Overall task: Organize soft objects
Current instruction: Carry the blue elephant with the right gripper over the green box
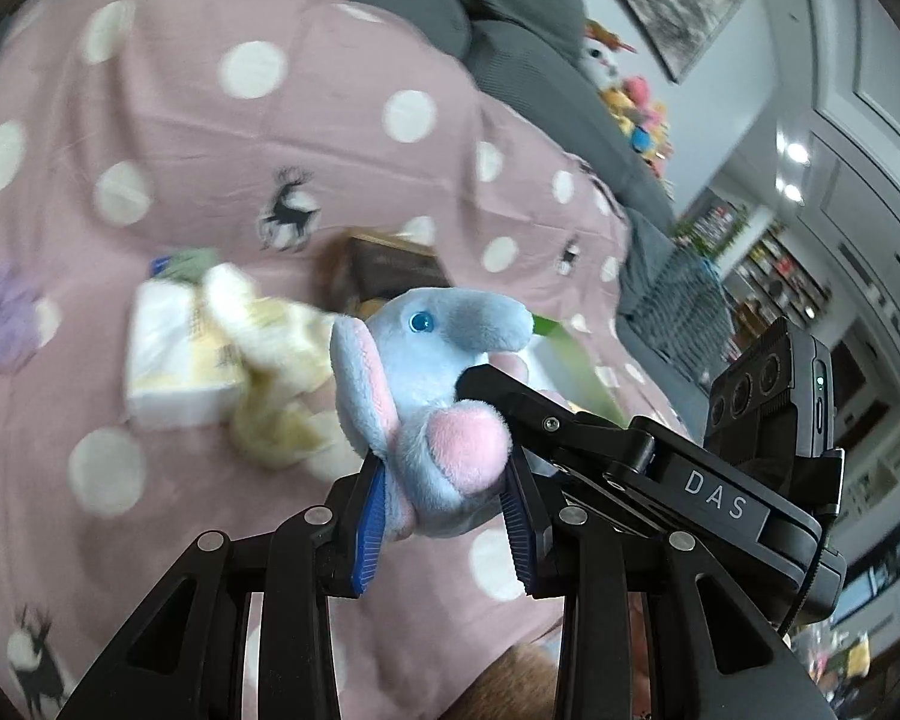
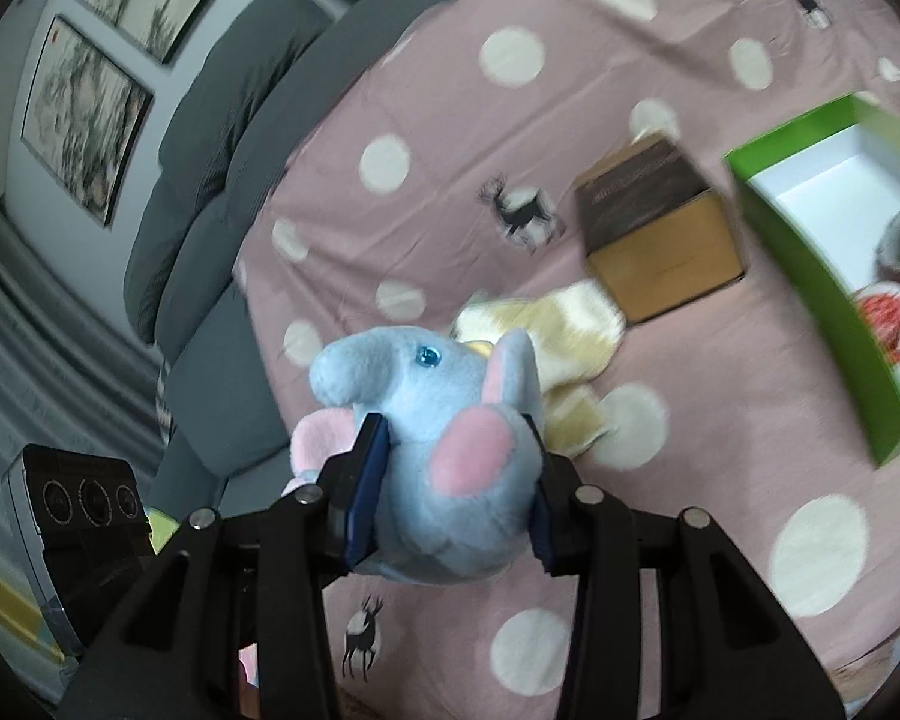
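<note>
Right wrist: plush elephant (image 2: pixel 450 456) inside gripper (image 2: pixel 453 492).

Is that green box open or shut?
Open. The green box has no lid on, its white inside shows, and some red and white items already lie inside.

You're in a home living room: grey sofa (image 2: pixel 210 192) at your ten o'clock, framed ink paintings (image 2: pixel 84 120) on the wall above it. A pink polka-dot blanket (image 1: pixel 210 138) with reindeer covers the surface ahead. Bookshelves (image 1: pixel 768 276) sit at two o'clock, and plush toys (image 1: pixel 624 96) are piled on the sofa's far end.
</note>
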A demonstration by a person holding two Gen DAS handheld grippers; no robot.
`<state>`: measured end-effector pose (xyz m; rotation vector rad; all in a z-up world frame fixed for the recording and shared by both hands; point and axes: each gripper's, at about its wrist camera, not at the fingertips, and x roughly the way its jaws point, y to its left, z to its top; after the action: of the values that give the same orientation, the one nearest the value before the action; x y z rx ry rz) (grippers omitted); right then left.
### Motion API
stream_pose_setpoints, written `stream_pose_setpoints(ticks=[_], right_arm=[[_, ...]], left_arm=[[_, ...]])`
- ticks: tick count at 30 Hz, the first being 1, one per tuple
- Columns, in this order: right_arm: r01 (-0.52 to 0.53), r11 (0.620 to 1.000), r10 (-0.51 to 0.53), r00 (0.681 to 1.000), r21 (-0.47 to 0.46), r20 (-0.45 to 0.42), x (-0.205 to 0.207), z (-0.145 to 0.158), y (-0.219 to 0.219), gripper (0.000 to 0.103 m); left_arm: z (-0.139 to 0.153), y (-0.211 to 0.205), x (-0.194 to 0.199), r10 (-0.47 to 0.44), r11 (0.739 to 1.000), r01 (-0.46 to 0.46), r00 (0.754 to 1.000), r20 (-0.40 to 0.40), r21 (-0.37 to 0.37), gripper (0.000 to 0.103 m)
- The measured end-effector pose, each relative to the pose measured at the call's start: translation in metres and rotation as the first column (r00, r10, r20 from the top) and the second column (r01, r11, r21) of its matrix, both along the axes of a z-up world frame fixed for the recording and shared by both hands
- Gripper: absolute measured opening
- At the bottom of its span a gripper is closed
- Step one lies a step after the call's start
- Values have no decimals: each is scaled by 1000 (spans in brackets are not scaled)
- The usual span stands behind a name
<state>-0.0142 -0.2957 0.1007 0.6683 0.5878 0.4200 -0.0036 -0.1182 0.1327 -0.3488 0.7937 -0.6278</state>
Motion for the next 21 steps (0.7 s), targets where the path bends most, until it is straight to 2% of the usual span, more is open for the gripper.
stream_pose_setpoints(ticks=[6,11,19,21], right_arm=[[136,991,-136,990,0,35,3,13,-55,41],[255,967,-254,965,-11,62,4,16,-101,41],[408,913,-408,913,1,32,19,3,-167,41],[437,899,-437,899,-30,25,29,1,-180,41]], left_arm=[[12,-57,28,-131,991,131,991,38,-9,35],[14,-107,51,-241,970,243,969,48,-34,35],[-6,-181,90,-363,929,365,931,35,-59,35],[-11,-194,102,-383,920,382,924,17,-91,35]])
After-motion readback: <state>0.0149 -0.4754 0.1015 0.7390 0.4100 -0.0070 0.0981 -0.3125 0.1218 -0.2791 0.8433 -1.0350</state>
